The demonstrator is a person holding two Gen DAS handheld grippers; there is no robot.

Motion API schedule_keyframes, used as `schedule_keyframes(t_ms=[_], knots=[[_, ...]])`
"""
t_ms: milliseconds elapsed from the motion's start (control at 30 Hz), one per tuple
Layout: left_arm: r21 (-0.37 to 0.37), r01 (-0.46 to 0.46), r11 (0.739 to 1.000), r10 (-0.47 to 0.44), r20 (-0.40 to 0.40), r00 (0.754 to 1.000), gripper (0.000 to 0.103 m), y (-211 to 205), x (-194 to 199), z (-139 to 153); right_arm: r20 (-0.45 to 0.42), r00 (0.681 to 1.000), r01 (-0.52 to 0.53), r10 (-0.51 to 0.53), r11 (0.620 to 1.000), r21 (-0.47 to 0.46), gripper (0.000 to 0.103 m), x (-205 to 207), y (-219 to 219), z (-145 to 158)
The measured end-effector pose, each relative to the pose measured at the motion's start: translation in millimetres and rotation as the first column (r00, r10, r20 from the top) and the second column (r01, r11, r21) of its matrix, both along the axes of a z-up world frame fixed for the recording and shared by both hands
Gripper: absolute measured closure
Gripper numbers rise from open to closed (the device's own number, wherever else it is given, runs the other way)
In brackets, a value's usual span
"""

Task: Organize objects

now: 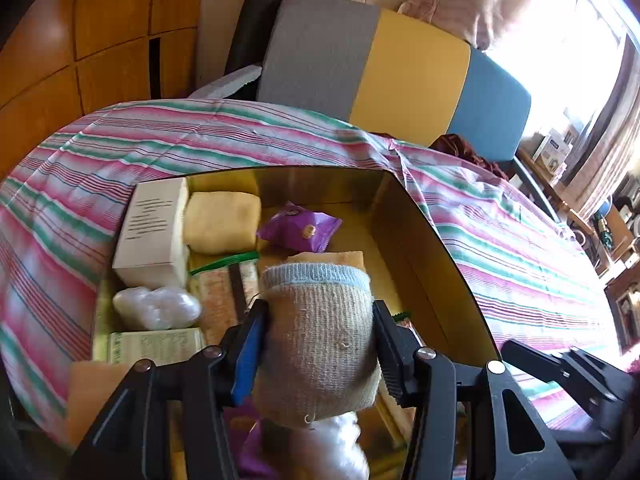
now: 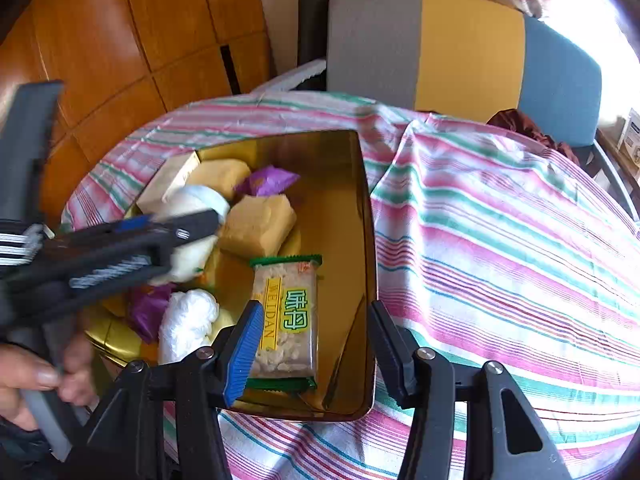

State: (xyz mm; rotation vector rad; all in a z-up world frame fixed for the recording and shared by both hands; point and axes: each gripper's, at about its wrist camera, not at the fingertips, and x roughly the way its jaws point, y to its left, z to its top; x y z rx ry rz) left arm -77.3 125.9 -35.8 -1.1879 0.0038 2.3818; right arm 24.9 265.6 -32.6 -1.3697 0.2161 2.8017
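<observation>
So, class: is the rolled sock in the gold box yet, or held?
Held: the left gripper clamps the rolled sock above the gold box.

My left gripper (image 1: 320,344) and right gripper (image 2: 312,348) were matte black plastic, each with one blue ribbed pad (image 2: 243,354), one black ribbed pad, and silver screws. My left hand (image 2: 36,380) showed bare skin on a grey handle, with a black-and-white striped cuff above it.

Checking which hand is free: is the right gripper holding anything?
No, the right gripper is open and empty above the gold box, with only the snack bar lying below it.
</observation>
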Motion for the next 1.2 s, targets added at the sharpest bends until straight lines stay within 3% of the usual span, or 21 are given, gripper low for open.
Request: schedule_keyframes(t_ms=[200,367,567,700,1200], knots=[[-0.034,-0.005,0.999,0.003,-0.040,0.999,0.031,9,2,-4,-0.020,0.999,0.031,-0.032,0.999,-0.032,0.049,3,8,2],[-0.041,-0.026,0.999,0.022,-0.094,0.995,0.029,-1,11,8,-0.042,0.998,0.053,-0.054,0.998,-0.033,0.049,5,7,5],[-0.030,-0.070,0.997,0.063,-0.173,0.983,0.026,-23,28,30,-0.087,0.992,0.096,-0.093,0.995,0.029,0.049,5,-2,11],[-0.027,-0.105,0.994,0.097,-0.216,0.972,0.018,-36,39,42,-0.104,0.990,0.105,-0.099,0.993,0.057,0.049,7,-7,15],[-0.051,-0.183,0.982,0.162,-0.279,0.947,0.000,-57,78,57,-0.101,0.983,0.163,-0.154,0.983,0.088,0.049,26,-15,24]])
